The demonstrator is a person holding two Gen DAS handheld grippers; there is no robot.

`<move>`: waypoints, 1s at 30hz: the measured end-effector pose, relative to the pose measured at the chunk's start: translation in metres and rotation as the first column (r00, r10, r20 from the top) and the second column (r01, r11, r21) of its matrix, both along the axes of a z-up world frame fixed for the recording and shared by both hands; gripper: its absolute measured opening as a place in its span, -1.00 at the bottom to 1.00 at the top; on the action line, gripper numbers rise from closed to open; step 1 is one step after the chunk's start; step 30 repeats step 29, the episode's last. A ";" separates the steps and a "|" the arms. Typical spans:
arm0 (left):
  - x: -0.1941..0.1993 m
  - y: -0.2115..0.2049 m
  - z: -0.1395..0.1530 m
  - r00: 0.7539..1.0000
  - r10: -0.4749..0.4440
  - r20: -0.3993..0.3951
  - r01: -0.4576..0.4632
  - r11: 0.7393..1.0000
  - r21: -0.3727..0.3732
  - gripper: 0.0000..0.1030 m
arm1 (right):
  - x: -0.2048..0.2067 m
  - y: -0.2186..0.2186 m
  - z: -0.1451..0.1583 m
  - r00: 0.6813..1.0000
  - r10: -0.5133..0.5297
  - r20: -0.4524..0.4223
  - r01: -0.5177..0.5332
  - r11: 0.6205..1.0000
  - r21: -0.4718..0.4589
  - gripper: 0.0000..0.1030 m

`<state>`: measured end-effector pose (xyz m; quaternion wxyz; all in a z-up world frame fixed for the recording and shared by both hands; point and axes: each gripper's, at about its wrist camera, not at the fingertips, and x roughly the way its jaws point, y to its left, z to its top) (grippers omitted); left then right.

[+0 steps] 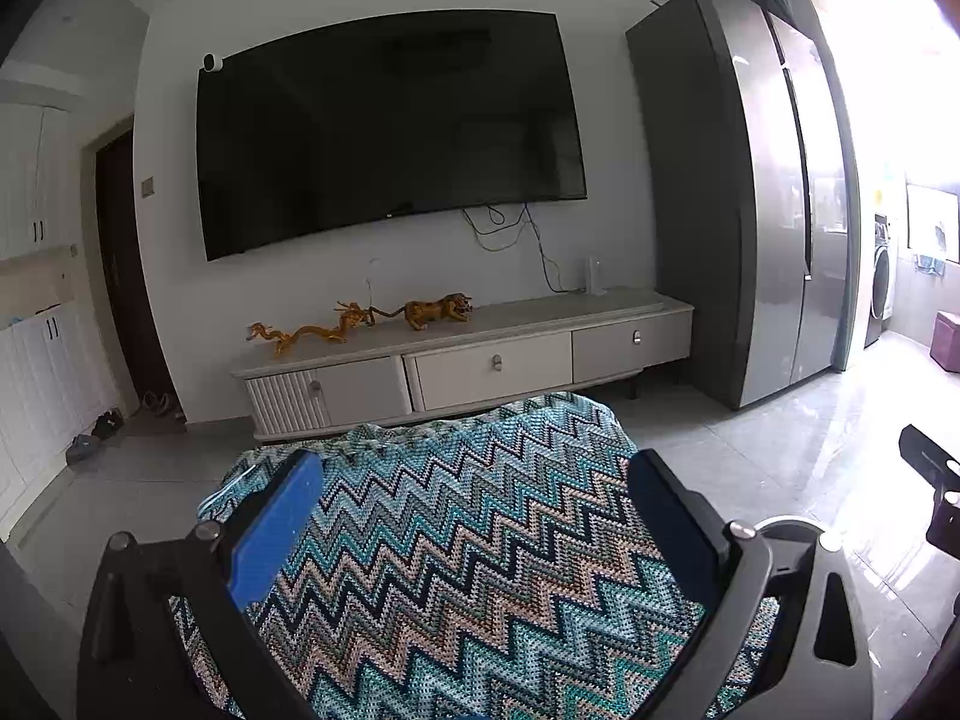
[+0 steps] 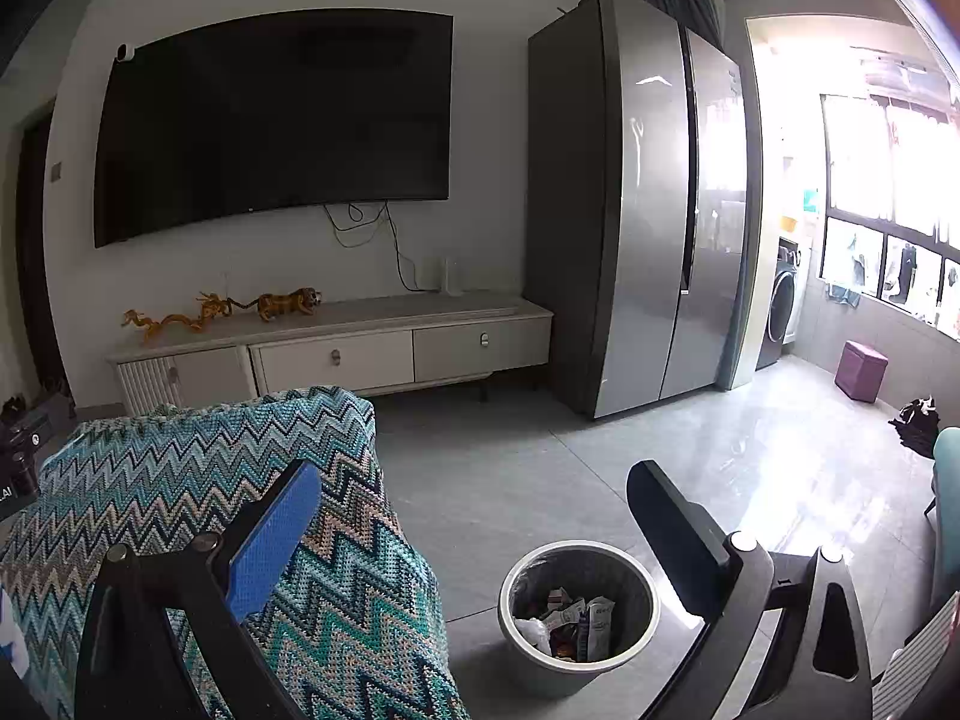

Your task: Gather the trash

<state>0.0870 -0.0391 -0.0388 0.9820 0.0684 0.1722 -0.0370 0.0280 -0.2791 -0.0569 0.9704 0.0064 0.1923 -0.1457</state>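
1. The trash bin [image 2: 579,615], holding crumpled wrappers [image 2: 576,624], stands on the floor below the right gripper [image 2: 474,516], between its spread fingers.
2. The right gripper is released and grasps nothing.
3. The left gripper [image 1: 474,507] is also released, empty above the zigzag blanket [image 1: 480,540].
4. Beyond both claws stand the TV cabinet [image 2: 336,354] and the fridge [image 2: 648,210].

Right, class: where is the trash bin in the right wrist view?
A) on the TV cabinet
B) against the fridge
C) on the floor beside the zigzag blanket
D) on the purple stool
C: the trash bin stands on the floor beside the zigzag blanket.
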 end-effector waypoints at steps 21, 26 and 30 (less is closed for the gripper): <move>-0.006 0.005 0.001 1.000 -0.012 0.003 0.012 1.000 0.006 0.98 | -0.003 -0.003 0.002 1.000 -0.021 0.002 0.021 1.000 -0.005 1.00; -0.008 0.005 0.000 1.000 -0.016 0.000 0.016 1.000 0.018 0.98 | -0.004 -0.004 0.002 1.000 -0.030 0.006 0.030 1.000 -0.008 1.00; -0.009 0.005 0.000 1.000 -0.022 -0.005 0.022 1.000 0.023 0.98 | -0.004 -0.005 0.003 0.999 -0.037 0.007 0.037 0.999 -0.013 1.00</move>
